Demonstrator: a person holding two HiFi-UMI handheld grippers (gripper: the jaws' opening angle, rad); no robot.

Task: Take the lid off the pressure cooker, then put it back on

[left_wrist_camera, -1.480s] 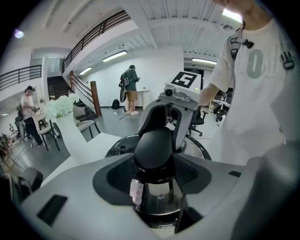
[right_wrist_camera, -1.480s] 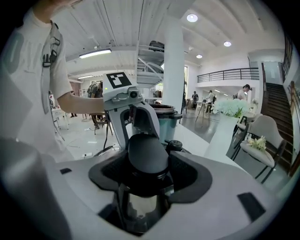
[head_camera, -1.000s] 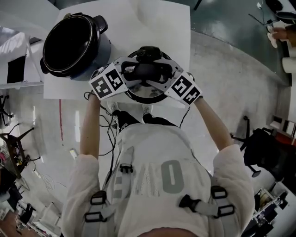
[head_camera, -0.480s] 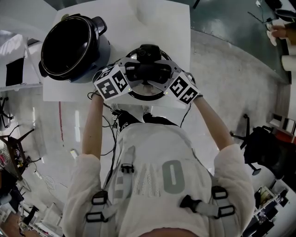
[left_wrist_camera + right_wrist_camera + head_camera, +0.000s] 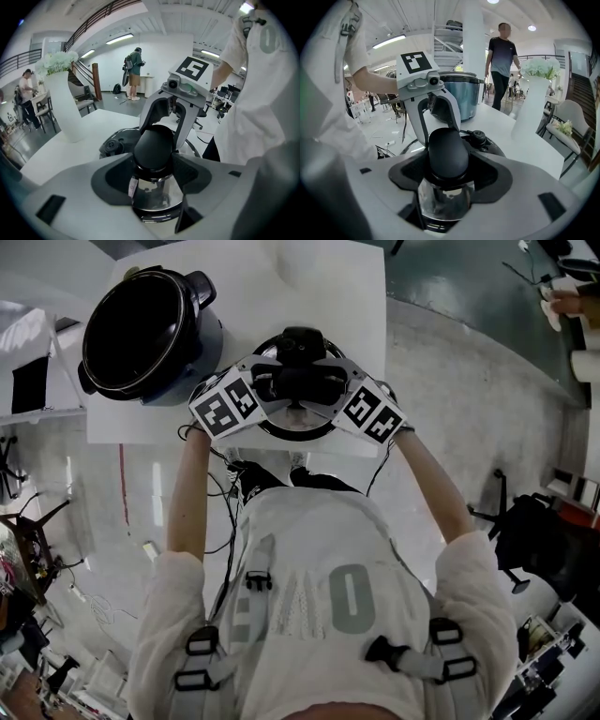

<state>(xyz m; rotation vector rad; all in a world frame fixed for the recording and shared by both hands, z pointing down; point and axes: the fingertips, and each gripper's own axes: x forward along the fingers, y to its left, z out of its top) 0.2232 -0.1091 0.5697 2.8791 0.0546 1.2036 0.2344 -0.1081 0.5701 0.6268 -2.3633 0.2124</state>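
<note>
The pressure cooker lid, shiny steel with a long black handle, lies low over the white table near its front edge. My left gripper is shut on the handle's left end. My right gripper is shut on the handle's right end. The two face each other across the lid. The open cooker pot, dark inside, stands at the table's back left, apart from the lid. Whether the lid rests on the table or hangs just above it I cannot tell.
A tall white vase with pale flowers stands on the table beyond the lid. A person walks past the far side of the table. Other people stand farther back in the hall. The table's front edge is close to my body.
</note>
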